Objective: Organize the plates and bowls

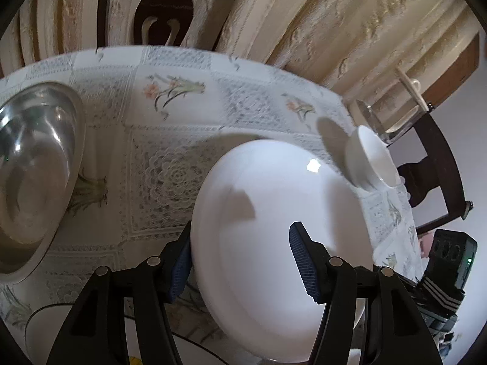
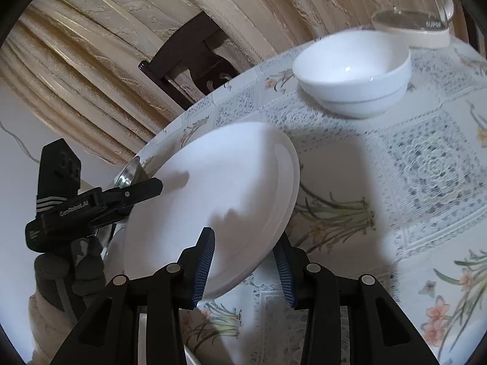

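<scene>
A white plate [image 1: 274, 200] hangs tilted above the table, held from two sides. My left gripper [image 1: 240, 231] is shut on one rim, with one blue pad behind the plate and the other over its face. My right gripper [image 2: 243, 240] is shut on the opposite rim [image 2: 231, 182], one finger on top and one beneath. In the right wrist view, the left gripper [image 2: 149, 188] lies along the plate's far edge. A white bowl [image 2: 353, 73] stands upright beyond the plate and appears again in the left wrist view [image 1: 368, 158]. A steel bowl [image 1: 36, 158] sits left.
The round table [image 1: 170, 115] wears a lace floral cloth. A glass-lidded cream container [image 2: 411, 27] stands behind the white bowl. Dark wooden chairs [image 2: 188, 70] and curtains ring the table. A gloved hand [image 2: 76, 267] holds the left gripper. Another white dish edge [image 2: 146, 325] shows under the plate.
</scene>
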Motion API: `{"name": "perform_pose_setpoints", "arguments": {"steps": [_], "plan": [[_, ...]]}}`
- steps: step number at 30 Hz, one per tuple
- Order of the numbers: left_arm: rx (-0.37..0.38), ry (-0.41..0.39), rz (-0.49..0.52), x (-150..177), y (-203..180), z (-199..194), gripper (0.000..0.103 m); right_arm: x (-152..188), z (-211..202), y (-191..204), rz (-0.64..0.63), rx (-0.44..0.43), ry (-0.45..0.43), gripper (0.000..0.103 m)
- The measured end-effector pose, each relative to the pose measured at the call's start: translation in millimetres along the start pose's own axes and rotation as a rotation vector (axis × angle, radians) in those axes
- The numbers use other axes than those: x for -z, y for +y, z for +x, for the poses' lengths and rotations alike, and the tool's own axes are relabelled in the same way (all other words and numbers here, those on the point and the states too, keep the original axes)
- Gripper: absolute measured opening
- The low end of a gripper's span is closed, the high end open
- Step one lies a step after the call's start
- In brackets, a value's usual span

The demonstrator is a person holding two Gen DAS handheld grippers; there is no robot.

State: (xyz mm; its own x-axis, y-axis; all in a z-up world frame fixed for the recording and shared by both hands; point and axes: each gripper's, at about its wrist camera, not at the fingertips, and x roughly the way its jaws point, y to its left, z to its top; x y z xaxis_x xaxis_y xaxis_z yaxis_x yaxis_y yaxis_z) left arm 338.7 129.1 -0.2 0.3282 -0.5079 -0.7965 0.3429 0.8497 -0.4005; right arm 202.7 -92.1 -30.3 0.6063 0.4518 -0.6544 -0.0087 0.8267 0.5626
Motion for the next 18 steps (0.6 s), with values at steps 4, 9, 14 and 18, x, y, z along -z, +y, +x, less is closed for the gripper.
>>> {"name": "perform_pose_setpoints", "arguments": {"steps": [4, 9, 14, 18], "plan": [[-0.005, -0.017, 0.025, 4, -9, -6, 0.061, 2, -12, 5, -0.033, 0.019, -0.040, 0.042], [0.000, -0.019, 0.020, 12, -13, -10, 0.060, 8, -24, 10, -0.079, 0.048, -0.072, 0.042], [0.008, -0.027, 0.014, 20, -19, -16, 0.059, 12, -35, 12, -0.063, 0.031, -0.076, 0.042], [-0.006, -0.024, 0.033, 26, -26, -16, 0.059, 11, -29, 4, -0.020, 0.020, -0.048, 0.041]]}}
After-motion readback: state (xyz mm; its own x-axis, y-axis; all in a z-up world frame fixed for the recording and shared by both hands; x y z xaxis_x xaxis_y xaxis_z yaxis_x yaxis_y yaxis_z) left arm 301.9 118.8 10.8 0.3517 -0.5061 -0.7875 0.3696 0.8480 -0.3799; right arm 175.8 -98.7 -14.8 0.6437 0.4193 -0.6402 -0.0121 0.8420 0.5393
